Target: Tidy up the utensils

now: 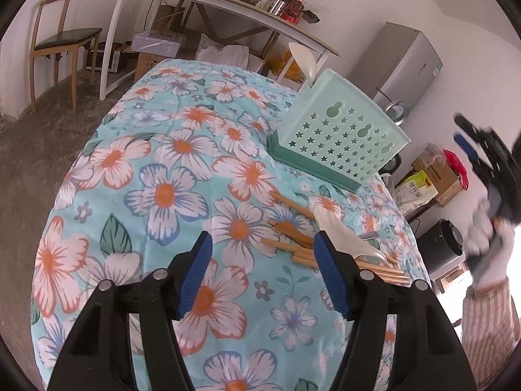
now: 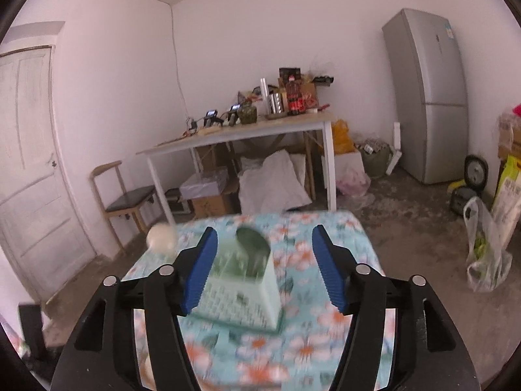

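A mint green utensil holder with star holes stands on the floral tablecloth, a white spoon sticking out of its far end. Several wooden chopsticks and a white spoon lie in a heap on the cloth, just ahead and right of my left gripper, which is open and empty. My right gripper is open and empty, held above the holder; the holder's spoon shows to its left. The right gripper also shows at the left wrist view's right edge.
The table's right edge drops to a floor with a black bin and boxes. Beyond the table stand a white desk loaded with clutter, a chair, a grey fridge and a plastic bag.
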`<act>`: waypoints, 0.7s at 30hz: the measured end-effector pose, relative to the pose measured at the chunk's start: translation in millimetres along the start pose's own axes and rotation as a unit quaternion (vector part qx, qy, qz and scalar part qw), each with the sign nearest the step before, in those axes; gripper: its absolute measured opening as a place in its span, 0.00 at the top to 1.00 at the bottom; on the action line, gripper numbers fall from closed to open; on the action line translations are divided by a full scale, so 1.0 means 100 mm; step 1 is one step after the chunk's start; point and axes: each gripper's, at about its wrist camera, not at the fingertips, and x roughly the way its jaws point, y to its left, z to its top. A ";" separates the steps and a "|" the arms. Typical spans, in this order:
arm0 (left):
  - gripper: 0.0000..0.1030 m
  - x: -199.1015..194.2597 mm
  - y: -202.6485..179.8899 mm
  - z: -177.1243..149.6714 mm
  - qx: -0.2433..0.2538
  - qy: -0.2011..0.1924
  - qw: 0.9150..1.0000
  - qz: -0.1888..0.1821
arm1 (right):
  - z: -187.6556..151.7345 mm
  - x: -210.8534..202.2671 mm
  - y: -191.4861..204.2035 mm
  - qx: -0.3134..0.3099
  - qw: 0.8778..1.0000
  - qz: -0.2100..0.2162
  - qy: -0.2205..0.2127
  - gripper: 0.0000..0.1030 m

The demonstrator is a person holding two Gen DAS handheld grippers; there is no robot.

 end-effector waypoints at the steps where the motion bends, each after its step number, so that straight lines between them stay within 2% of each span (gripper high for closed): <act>1: 0.39 0.00 -0.01 0.00 0.002 0.001 1.000 0.001 | -0.05 -0.03 0.00 0.000 1.000 0.003 0.007 0.37; 4: 0.39 0.03 -0.07 0.01 0.007 0.007 1.000 0.001 | -0.36 -0.19 0.03 0.005 0.999 0.021 0.043 0.32; 12: 0.39 0.17 -0.24 0.04 0.014 0.022 1.000 0.008 | -1.21 -0.34 0.25 0.021 0.985 0.065 0.155 0.32; 15: 0.39 0.22 -0.27 0.06 0.011 0.027 1.000 0.011 | -1.47 -0.40 0.33 0.023 0.980 0.083 0.180 0.32; 21: 0.39 0.29 -0.32 0.08 0.007 0.032 0.999 0.018 | -1.74 -0.45 0.40 0.019 0.972 0.111 0.205 0.35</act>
